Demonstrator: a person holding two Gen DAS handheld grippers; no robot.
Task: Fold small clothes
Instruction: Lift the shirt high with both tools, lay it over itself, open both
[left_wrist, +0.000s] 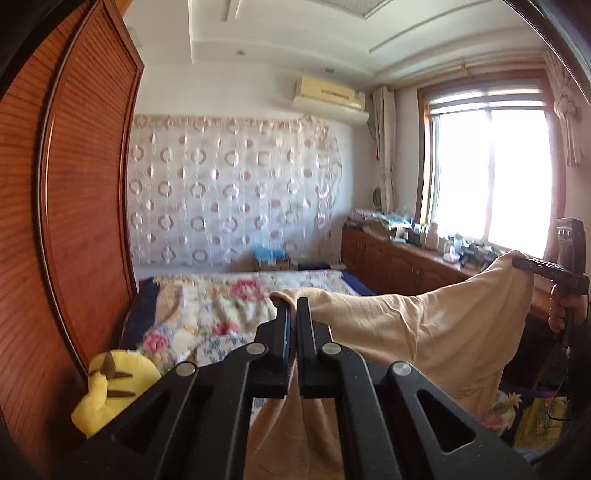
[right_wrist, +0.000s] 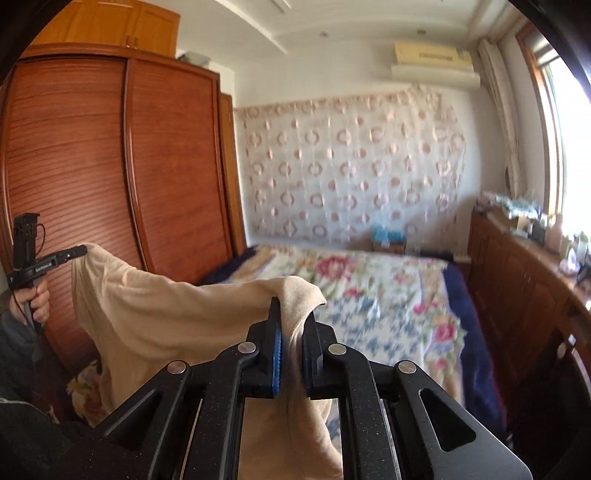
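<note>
A small beige garment hangs in the air, stretched between both grippers above the bed. My left gripper is shut on one top corner of it, the cloth pinched between the pads and draping down below. In the right wrist view my right gripper is shut on the other top corner of the beige garment. Each view shows the other gripper at its far side: the right gripper held by a hand, and the left gripper likewise. The garment sags in the middle between them.
A bed with a floral quilt lies ahead and below. A tall wooden wardrobe stands at the left. A yellow plush toy lies by the wardrobe. A low wooden cabinet with clutter runs under the window.
</note>
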